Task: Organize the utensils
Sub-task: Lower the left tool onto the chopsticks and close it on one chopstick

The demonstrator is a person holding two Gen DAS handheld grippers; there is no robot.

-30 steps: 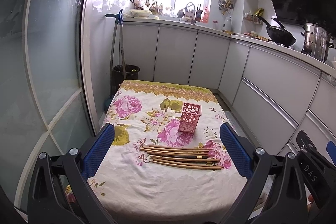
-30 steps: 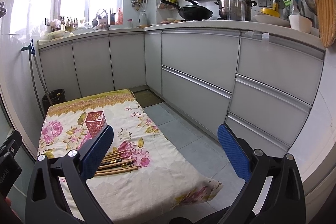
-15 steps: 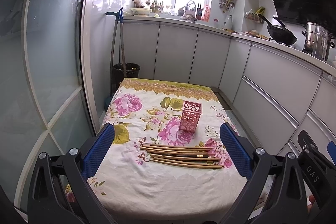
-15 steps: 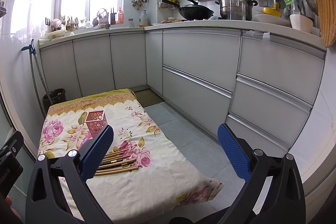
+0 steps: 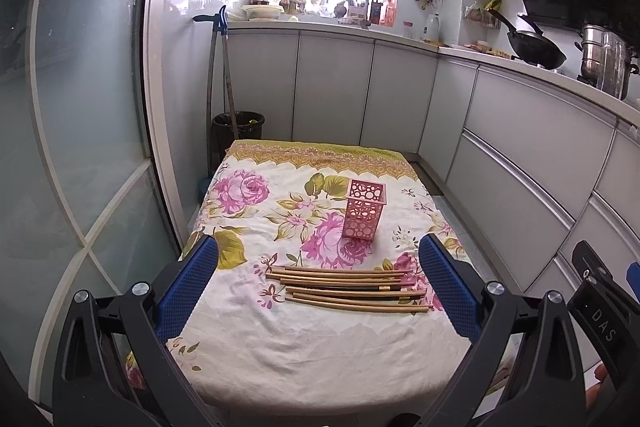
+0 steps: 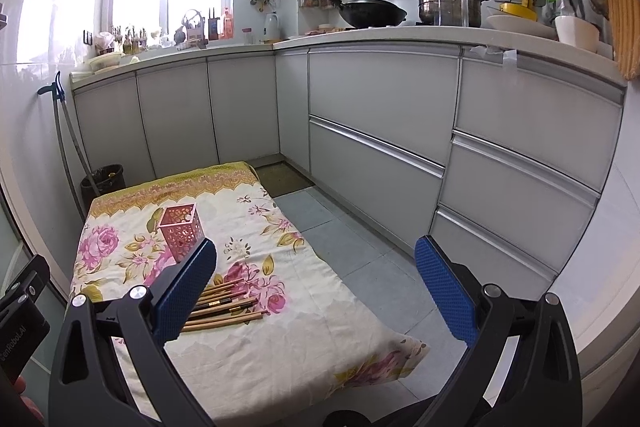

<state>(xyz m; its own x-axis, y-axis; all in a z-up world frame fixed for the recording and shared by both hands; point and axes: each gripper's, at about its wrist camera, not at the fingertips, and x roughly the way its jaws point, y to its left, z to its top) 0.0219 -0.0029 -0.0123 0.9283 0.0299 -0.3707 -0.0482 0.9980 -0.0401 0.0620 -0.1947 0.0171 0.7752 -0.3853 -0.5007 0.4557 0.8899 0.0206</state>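
Several wooden chopsticks (image 5: 352, 289) lie side by side across the flowered cloth on a low table (image 5: 304, 355). A pink perforated holder (image 5: 363, 209) stands upright behind them, empty as far as I can see. My left gripper (image 5: 318, 287) is open and empty, held above the near part of the table, with the chopsticks between its blue pads. My right gripper (image 6: 316, 287) is open and empty, off to the table's right side. In the right wrist view its left pad hides part of the chopsticks (image 6: 226, 307); the holder (image 6: 180, 233) stands beyond.
Grey kitchen cabinets (image 6: 380, 131) run along the back and right. A black bin (image 5: 237, 131) and a mop stand at the back left by a glass door (image 5: 80, 147). Grey floor tiles (image 6: 360, 267) lie right of the table.
Both grippers have stayed open. The left view has shifted slightly; the table objects have not moved.
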